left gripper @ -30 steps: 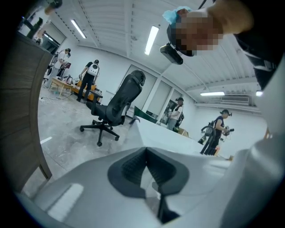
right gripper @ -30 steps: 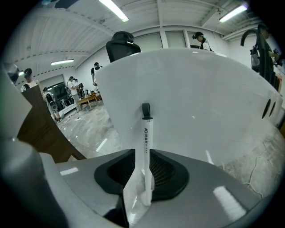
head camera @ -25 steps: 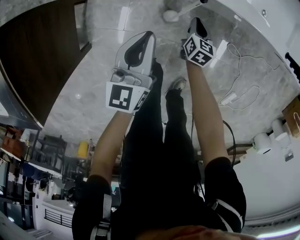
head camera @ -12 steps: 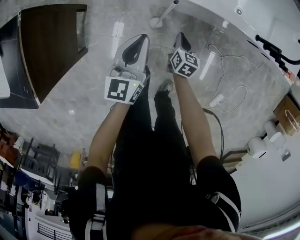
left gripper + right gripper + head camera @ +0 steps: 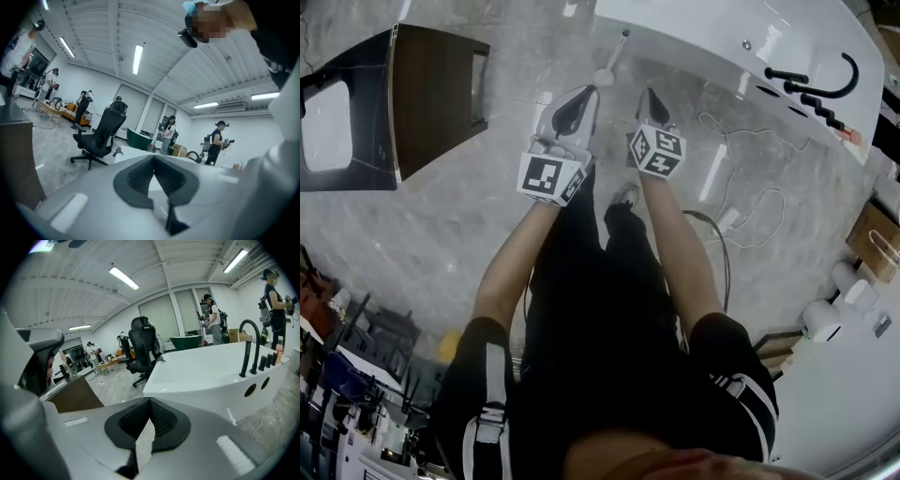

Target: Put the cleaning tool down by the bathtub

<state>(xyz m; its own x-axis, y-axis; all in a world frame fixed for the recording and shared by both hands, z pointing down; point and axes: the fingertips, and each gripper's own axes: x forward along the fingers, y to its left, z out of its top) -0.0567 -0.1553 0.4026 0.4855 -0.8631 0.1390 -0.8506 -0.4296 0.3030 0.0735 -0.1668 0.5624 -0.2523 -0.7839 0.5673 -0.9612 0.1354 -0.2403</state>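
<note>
The cleaning tool point(image 5: 612, 58), a white brush with a long thin handle, stands on the floor with its handle leaning against the white bathtub point(image 5: 722, 37). Nothing holds it. My left gripper point(image 5: 574, 101) and right gripper point(image 5: 651, 97) hover side by side a little short of it, above the floor. Both are shut and empty, with their dark ribbed pads meeting at the tips. In the right gripper view the bathtub point(image 5: 201, 371) fills the space behind the jaws, and its black faucet point(image 5: 248, 348) stands on the rim.
A dark wooden cabinet point(image 5: 431, 94) stands at the left. A white cable point(image 5: 741, 206) trails over the grey stone floor at the right, near a cardboard box point(image 5: 877, 239). A black office chair point(image 5: 101, 136) and several people stand farther off in the room.
Both grippers have risen from the floor, and more of the bathtub and its faucet has come into the head view. The cleaning tool stays leaning against the tub.
</note>
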